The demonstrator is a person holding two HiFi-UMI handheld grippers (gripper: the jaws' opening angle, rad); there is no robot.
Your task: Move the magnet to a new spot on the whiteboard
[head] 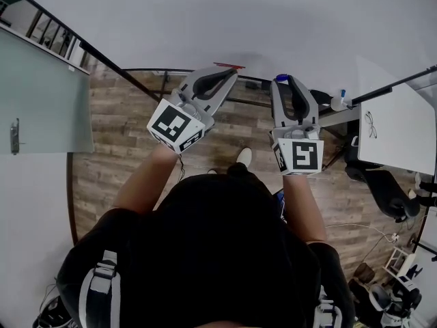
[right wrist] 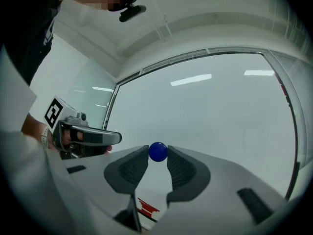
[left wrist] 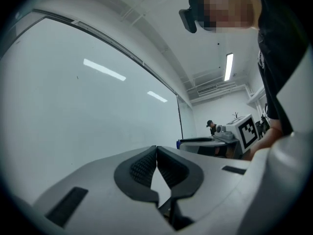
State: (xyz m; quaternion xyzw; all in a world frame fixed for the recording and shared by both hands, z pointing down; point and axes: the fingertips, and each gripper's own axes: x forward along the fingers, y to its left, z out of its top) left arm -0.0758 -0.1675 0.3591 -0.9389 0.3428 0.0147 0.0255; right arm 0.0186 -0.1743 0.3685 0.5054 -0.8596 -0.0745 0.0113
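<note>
2 grippers point at the whiteboard (head: 205, 19), which fills the upper part of the head view. The right gripper (head: 283, 80), just right of centre there, is clamped on the magnet (head: 281, 78). In the right gripper view this small blue ball sits pinched at the very tips of the 2 ribbed pads (right wrist: 182, 168), at the middle of the frame, with bare pale board directly behind it. I cannot tell whether the magnet touches the board or hangs just off it.

The left gripper (head: 227, 72), just left of centre in the head view, has its jaws pressed together with nothing between them. Its own view shows the 2 pads meeting along a thin line, and the board spreads across the left of that frame.

The magnet lies straight ahead of the right gripper, on the line of its jaws. Being round, it has no long axis to line up. The right hand carries it, so the move looks to be that hand's alone. Bare board lies above and to the right of it, while the left gripper sits close on its left, so I judge the right side the freer way to go.
</note>
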